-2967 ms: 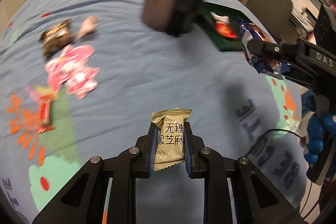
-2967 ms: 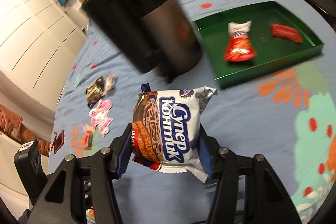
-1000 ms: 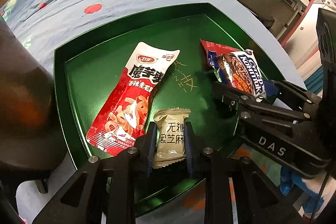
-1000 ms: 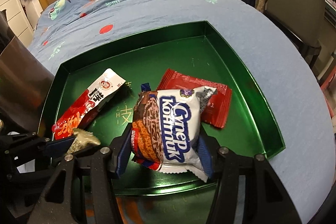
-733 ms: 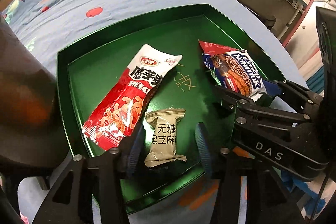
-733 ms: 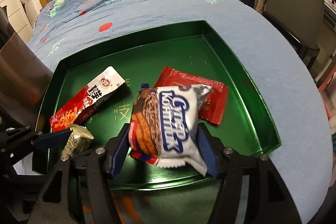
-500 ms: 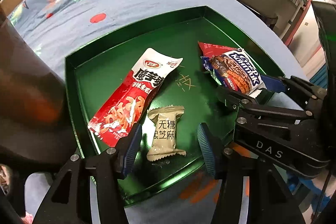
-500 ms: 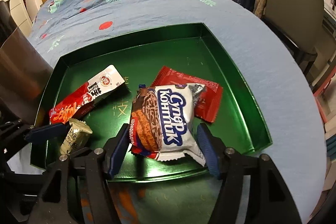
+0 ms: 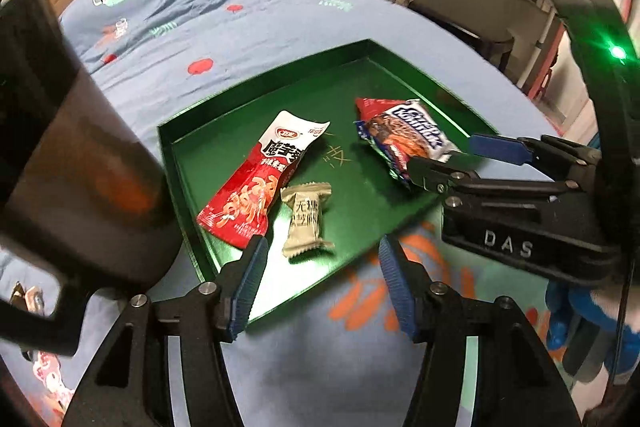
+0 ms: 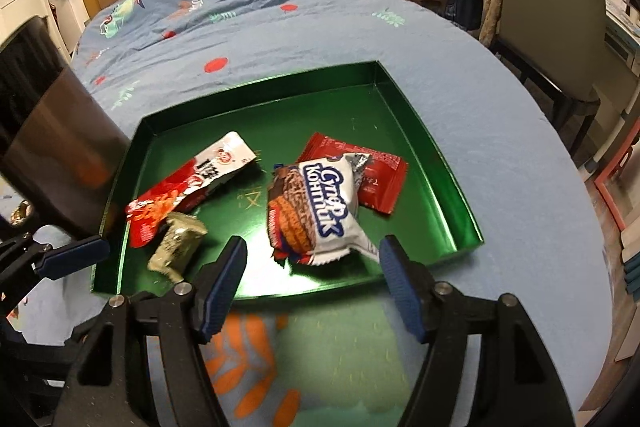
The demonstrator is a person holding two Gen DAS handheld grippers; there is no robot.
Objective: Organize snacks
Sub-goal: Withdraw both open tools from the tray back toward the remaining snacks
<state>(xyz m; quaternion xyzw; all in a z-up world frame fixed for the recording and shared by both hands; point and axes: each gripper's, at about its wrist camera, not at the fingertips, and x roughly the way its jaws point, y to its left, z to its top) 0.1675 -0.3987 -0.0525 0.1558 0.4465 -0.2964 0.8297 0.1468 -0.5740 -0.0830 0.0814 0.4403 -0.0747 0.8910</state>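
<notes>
From the left wrist cam we saw the green tray (image 9: pixel 192 163) sitting on the blue bedspread (image 9: pixel 240 27), with snacks lying loose in it. The long red-and-white packet (image 9: pixel 260 187) had big Chinese characters on it that we couldn't properly read at that angle. Touching its lower edge was the small beige candy (image 9: pixel 306 219), also with dark Chinese print, too blurry to make out. Our left gripper (image 9: pixel 320 283) was spread wide with nothing between the blue pads, and the candy lay just ahead of them, inside the tray's near corner. Off to the right, the other tool's black body carried the letters "DAS", and the chocolate wafer pack (image 9: pixel 404 143) lay right at its tips. A dark metal cylinder (image 9: pixel 80 163) blocked the left side, hard up against the tray wall.

From the right wrist cam the wafer pack (image 10: pixel 316 207) was much clearer: white and blue with Cyrillic lettering, roughly "Супер Контик", and a brown biscuit picture. It lay on top of a flat red wrapper (image 10: pixel 380 179) whose print was too small for us. Our right gripper (image 10: pixel 312 267) was also wide apart and holding nothing, with the pack resting in the tray (image 10: pixel 440 163) just beyond the fingertips. The beige candy (image 10: pixel 176 243) and red-and-white packet (image 10: pixel 192 183) sat over to the left.
</notes>
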